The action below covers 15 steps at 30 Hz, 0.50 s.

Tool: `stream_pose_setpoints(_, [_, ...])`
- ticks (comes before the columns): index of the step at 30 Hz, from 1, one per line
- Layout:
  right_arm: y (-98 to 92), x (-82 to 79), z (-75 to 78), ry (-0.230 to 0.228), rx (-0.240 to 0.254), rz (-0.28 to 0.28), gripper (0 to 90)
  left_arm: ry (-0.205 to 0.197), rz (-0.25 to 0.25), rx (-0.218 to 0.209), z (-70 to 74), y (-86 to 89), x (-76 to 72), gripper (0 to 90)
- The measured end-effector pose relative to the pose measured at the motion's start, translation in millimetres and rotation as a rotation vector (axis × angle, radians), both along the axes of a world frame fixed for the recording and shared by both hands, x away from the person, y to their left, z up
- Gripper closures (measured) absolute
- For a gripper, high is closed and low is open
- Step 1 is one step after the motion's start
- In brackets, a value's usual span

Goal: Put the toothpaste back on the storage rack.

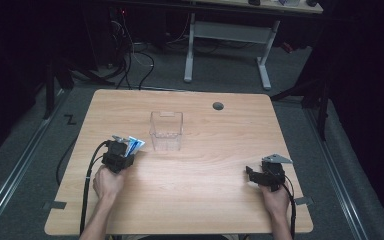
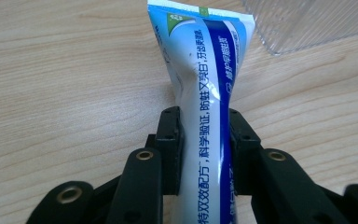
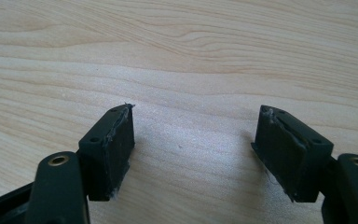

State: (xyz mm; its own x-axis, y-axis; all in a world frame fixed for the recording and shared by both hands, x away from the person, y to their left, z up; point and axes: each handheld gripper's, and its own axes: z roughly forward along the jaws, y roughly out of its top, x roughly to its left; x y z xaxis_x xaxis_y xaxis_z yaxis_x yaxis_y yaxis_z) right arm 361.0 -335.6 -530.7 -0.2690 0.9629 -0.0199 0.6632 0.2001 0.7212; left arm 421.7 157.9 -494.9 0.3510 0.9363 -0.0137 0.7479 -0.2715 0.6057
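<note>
Presently catalogued: one tube (image 2: 205,93), white and blue, soft-walled, clenched between the jaws of the left gripper (image 2: 204,149) near its middle. Its flat crimped end points away from the gripper toward the bin (image 1: 166,131); the high view places it at the table's (image 1: 205,200) left side, just short of the bin's near left corner.

Bin: clear plastic, open-topped, upright, nothing visible inside, standing mid-table. Its corner shows at the upper right of the left gripper view.

Right gripper (image 3: 193,154): released, jaws wide apart with bare wood between them, resting at the table's right side, well apart from tube and bin.

Risks, as judged:
- Tube wall already dents at the pinch; a harder squeeze could force paste toward the cap end, which is hidden below the jaws.
- Smooth, rounded surface; the tube may swivel or slip during a lift.
- Bin is light; a knock from the crimped end against its wall could push or tip it.

Markings: Chinese print along the blue band, partly legible, including 科学验证 and 防蛀; a small green emblem near the crimp. Brand not legible.
</note>
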Motion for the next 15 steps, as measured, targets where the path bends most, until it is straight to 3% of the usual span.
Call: stream_pose_setpoints(15, [0.0, 0.0, 0.0, 0.0, -0.001, 0.0, 28.6, -0.044, -0.026, -0.056, 21.9, 6.2, -8.7, 71.5])
